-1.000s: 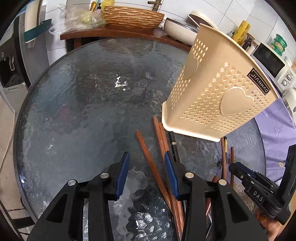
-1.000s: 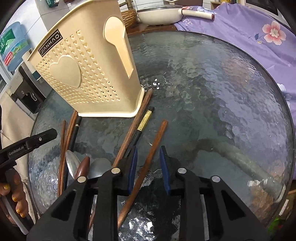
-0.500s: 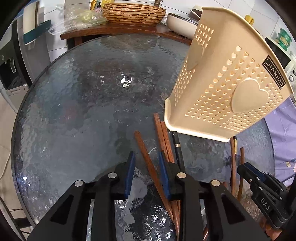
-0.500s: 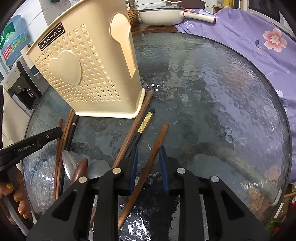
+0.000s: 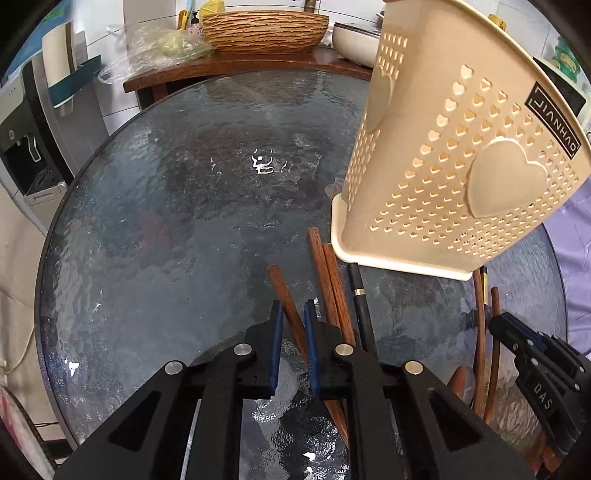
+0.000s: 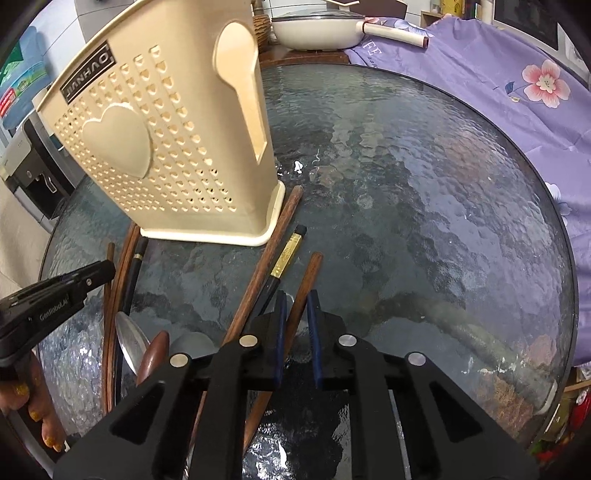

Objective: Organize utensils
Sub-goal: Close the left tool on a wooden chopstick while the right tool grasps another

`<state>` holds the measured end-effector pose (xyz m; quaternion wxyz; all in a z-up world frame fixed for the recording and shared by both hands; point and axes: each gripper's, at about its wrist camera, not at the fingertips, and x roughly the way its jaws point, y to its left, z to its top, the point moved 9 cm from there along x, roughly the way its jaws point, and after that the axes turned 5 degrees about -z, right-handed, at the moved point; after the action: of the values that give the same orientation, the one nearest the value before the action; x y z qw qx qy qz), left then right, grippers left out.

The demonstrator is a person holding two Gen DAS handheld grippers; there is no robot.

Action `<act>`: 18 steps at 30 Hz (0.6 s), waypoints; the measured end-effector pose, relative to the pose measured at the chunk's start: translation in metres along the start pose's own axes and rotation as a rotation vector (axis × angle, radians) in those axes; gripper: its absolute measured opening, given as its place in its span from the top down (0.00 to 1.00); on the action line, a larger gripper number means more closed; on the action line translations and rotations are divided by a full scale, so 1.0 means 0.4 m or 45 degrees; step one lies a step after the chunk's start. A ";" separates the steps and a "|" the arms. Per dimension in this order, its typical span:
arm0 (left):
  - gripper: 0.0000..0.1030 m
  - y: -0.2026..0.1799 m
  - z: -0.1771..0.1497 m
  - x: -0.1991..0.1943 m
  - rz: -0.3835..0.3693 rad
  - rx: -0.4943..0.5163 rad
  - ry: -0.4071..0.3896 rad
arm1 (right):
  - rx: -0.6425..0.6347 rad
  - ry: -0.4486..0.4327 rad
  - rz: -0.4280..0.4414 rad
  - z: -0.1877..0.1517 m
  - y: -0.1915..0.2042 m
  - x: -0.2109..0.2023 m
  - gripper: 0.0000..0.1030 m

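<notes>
A cream perforated utensil holder stands on the round glass table; it also shows in the right wrist view. Brown wooden chopsticks and a black chopstick lie in front of it. My left gripper is closed on one brown chopstick lying on the glass. My right gripper is closed on a brown chopstick beside a black gold-banded chopstick. Spoons lie at the left in the right wrist view.
A wooden shelf with a woven basket and a white pan stands behind the table. A purple flowered cloth lies to the right. A water dispenser stands at the left.
Both grippers have narrowed their jaws onto a brown chopstick each. The left gripper has moved forward and right toward the holder; the right gripper has stayed nearly in place.
</notes>
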<state>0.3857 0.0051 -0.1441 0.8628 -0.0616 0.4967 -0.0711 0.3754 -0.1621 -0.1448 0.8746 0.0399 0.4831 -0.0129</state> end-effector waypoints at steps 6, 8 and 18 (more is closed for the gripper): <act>0.90 -0.007 0.004 0.004 -0.010 -0.012 0.001 | 0.064 0.008 0.035 0.029 -0.019 0.011 0.91; 0.90 -0.012 0.007 0.006 -0.023 -0.021 0.000 | 0.066 0.007 0.040 0.036 -0.021 0.014 0.91; 0.91 -0.007 0.029 0.019 -0.048 -0.052 -0.015 | 0.112 0.004 0.087 0.070 -0.047 0.038 0.92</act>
<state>0.3995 0.0013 -0.1442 0.8628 -0.0890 0.4917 -0.0767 0.4060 -0.1829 -0.1441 0.8712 0.0946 0.4818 -0.0043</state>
